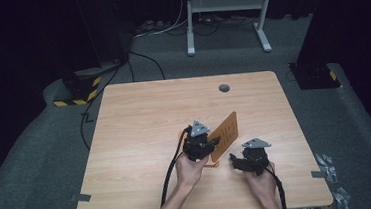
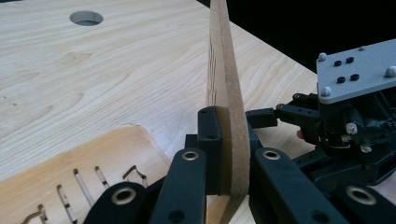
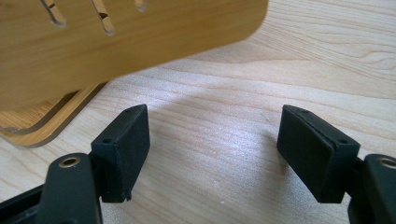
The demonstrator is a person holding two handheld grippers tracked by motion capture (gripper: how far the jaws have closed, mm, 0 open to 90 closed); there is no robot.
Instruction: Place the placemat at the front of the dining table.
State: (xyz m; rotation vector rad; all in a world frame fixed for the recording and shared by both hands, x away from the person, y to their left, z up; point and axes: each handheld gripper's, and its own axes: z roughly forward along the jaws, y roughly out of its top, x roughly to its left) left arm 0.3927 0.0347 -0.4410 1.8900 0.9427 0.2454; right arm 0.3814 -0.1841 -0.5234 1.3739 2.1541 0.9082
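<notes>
A thin wooden board (image 1: 225, 132) with cut slots stands tilted on edge near the table's middle front. My left gripper (image 1: 210, 143) is shut on its lower edge; in the left gripper view the board (image 2: 223, 70) runs edge-on between the pads (image 2: 210, 140). Under it a second slotted wooden panel (image 2: 70, 186) lies flat on the table. My right gripper (image 1: 234, 160) rests just right of the board, low over the table. In the right gripper view its jaws (image 3: 215, 144) stand apart with bare tabletop between them, the board (image 3: 140, 42) hanging above and the flat panel (image 3: 42, 126) at left.
The light wooden table (image 1: 139, 118) has a round cable hole (image 1: 224, 88) near its far edge. A white desk frame (image 1: 225, 3) stands on the grey carpet beyond. Small bagged parts (image 1: 326, 166) lie on the floor at right. Cables trail from both grippers toward the front edge.
</notes>
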